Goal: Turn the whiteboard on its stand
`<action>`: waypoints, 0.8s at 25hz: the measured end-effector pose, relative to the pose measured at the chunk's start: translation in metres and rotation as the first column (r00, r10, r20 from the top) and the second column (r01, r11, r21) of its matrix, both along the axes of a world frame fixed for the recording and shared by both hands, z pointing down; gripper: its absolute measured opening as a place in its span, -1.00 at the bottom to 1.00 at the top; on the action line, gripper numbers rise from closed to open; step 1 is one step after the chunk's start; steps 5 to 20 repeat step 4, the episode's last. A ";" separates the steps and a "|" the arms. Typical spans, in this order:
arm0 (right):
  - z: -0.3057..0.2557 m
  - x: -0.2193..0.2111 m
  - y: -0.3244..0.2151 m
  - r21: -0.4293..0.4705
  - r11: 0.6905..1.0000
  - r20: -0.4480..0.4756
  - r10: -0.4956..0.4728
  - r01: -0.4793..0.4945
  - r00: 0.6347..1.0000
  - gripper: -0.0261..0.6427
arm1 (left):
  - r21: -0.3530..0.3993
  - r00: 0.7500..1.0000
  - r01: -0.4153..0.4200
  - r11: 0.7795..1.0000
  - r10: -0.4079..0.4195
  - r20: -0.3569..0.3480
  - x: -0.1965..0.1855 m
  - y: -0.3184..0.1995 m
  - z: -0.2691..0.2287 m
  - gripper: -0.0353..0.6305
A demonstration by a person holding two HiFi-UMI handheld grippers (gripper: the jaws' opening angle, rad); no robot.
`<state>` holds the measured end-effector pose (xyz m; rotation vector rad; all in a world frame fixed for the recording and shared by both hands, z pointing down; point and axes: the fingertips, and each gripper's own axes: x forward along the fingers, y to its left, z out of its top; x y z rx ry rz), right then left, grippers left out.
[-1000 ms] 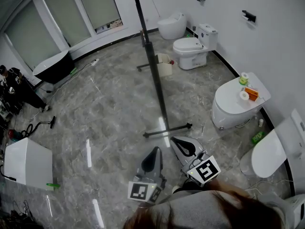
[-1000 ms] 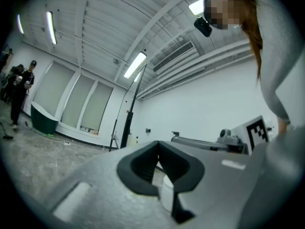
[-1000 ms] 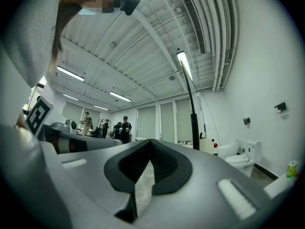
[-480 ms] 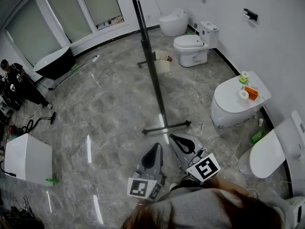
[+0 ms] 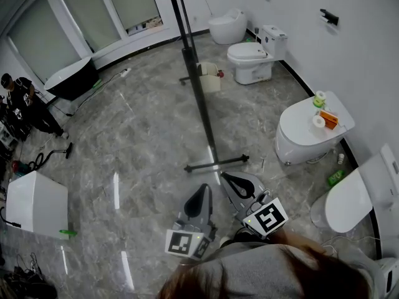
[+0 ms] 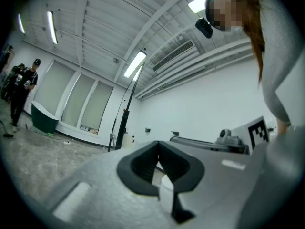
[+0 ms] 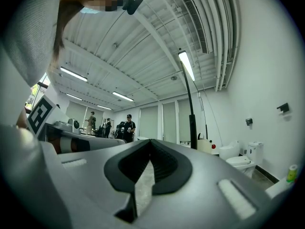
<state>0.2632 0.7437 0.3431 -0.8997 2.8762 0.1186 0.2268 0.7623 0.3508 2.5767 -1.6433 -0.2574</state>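
The whiteboard (image 5: 194, 80) shows edge-on as a tall dark upright in the middle of the floor. Its stand's near foot bar (image 5: 216, 162) lies on the grey tiles just ahead of me. My left gripper (image 5: 201, 190) is held low near my body, short of that bar, shut and empty. Beside it my right gripper (image 5: 225, 178) is also shut with nothing in it, its tip a little short of the foot bar. The left gripper view shows its shut jaws (image 6: 158, 144) and the stand (image 6: 120, 128) far off. In the right gripper view the closed jaws (image 7: 150, 142) point left of the stand (image 7: 193, 123).
Toilets stand along the right wall (image 5: 252, 61), (image 5: 308, 132), (image 5: 358, 195). A small bin (image 5: 209, 78) sits behind the stand. A black bathtub (image 5: 72, 80) is at the far left, a white box (image 5: 34, 204) at the near left, and people (image 5: 19, 98) by the left edge.
Only the head view has drifted slightly. Both grippers stay shut in the same places and the whiteboard has not turned.
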 end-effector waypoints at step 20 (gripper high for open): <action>0.003 0.004 -0.004 -0.016 1.000 -0.010 0.011 -0.011 1.000 -0.91 | 0.007 1.000 -0.008 1.000 0.008 0.015 0.007 -0.001 -0.002 -0.89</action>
